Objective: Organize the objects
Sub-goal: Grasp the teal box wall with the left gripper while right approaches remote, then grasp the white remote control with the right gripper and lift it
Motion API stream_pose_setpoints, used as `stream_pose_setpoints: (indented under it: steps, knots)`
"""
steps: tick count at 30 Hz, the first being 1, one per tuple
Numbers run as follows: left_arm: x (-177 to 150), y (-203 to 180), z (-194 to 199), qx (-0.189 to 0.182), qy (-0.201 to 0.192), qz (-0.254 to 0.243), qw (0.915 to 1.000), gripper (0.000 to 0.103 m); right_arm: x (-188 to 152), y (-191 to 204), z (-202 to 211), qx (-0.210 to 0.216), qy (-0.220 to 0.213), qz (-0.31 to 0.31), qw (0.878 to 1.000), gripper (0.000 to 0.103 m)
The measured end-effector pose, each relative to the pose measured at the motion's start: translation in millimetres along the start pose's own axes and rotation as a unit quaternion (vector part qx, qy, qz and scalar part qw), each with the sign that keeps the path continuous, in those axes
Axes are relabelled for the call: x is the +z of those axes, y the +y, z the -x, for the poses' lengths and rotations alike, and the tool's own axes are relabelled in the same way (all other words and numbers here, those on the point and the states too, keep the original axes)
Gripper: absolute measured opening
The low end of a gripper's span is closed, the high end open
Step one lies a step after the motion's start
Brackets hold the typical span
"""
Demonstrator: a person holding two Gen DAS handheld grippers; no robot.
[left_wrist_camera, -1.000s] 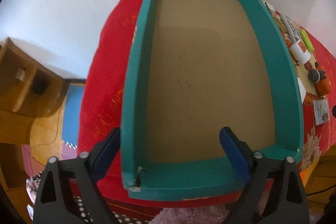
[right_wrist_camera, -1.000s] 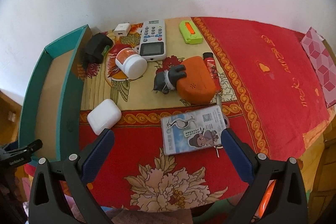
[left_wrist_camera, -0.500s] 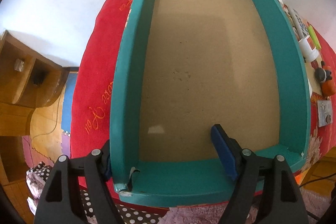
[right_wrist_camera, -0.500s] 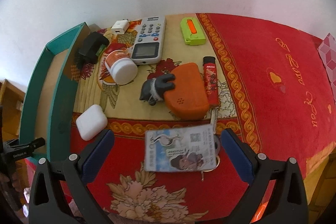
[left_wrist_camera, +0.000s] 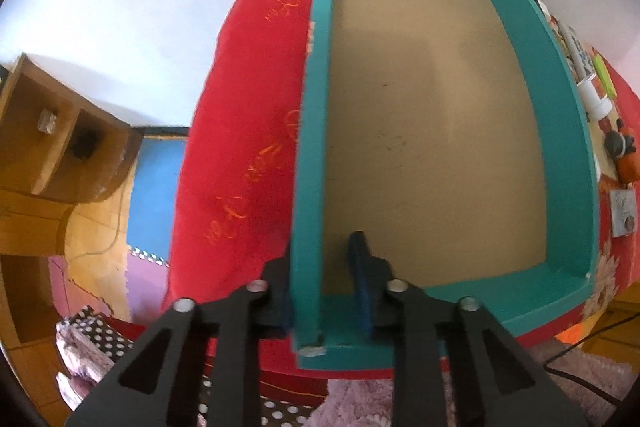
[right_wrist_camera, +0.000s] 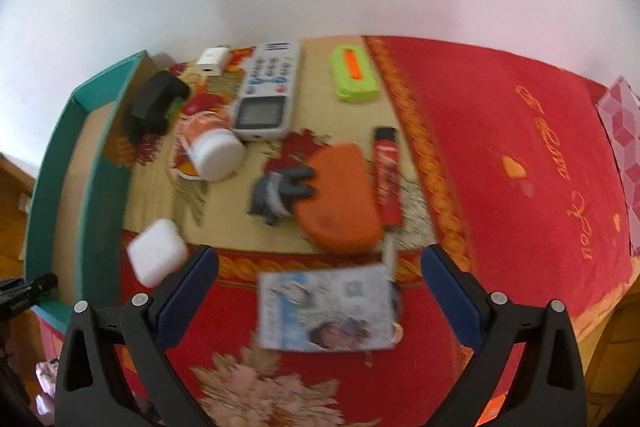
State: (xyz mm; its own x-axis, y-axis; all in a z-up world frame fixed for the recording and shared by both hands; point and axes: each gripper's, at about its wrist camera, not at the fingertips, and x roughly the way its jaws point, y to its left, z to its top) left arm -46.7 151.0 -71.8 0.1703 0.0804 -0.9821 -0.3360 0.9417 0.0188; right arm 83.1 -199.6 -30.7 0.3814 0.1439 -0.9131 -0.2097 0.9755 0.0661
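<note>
The box (left_wrist_camera: 432, 131) is a shallow rectangular tray of stiff card, with teal walls and a plain brown floor that is bare and scuffed with a few small marks. It sits at the left end of the red cloth (right_wrist_camera: 500, 155), and its near corner reaches the cloth's front edge, where the card is frayed and white.

The left gripper (left_wrist_camera: 326, 287) points steeply down over that near corner. Its jaws are closing on the box's left wall: one blue pad lies against the outside of the wall, and the other, inside the box, stands just beside the wall with a sliver of brown floor showing between.

The right gripper (right_wrist_camera: 320, 291) hangs with its jaws spread wide and nothing in them, over a flat printed card (right_wrist_camera: 326, 311) lying right of the box on the cloth's flowered border.

Beyond the card, farther from the box's front, lie a rounded orange case (right_wrist_camera: 340, 199) with a small grey figure (right_wrist_camera: 280, 193) touching its left side, and a slim red lighter (right_wrist_camera: 387, 179) along its right side. A small smooth white case (right_wrist_camera: 158, 257) with rounded corners lies just beside the box's right wall. A white-capped jar (right_wrist_camera: 210, 147) lies on its side, near a grey remote (right_wrist_camera: 268, 95), a white plug (right_wrist_camera: 214, 61), a black block (right_wrist_camera: 158, 99) and a lime-green oblong (right_wrist_camera: 354, 73). The cloth to the right of the lighter is plain red pile with gold lettering, open up to its far edge.
</note>
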Motion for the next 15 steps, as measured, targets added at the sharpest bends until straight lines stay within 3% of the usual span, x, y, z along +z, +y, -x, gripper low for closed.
stream_pose_setpoints:
  steps: [5, 13, 15]
  knots:
    - [-0.9, 9.5, -1.6, -0.017, -0.004, -0.007, 0.9998, 0.012, 17.6, 26.0, -1.6, -0.003, -0.013, 0.028, 1.000, 0.103]
    - [-3.4, 10.3, -1.2, -0.025, -0.012, -0.003, 0.9996, 0.012, 88.5, 37.0, -30.2, 0.002, -0.019, 0.004, 1.000, 0.098]
    - [-6.0, 12.4, -5.2, -0.026, -0.013, -0.005, 0.9996, 0.012, 105.8, 36.4, -44.7, -0.002, -0.011, -0.002, 1.000, 0.089]
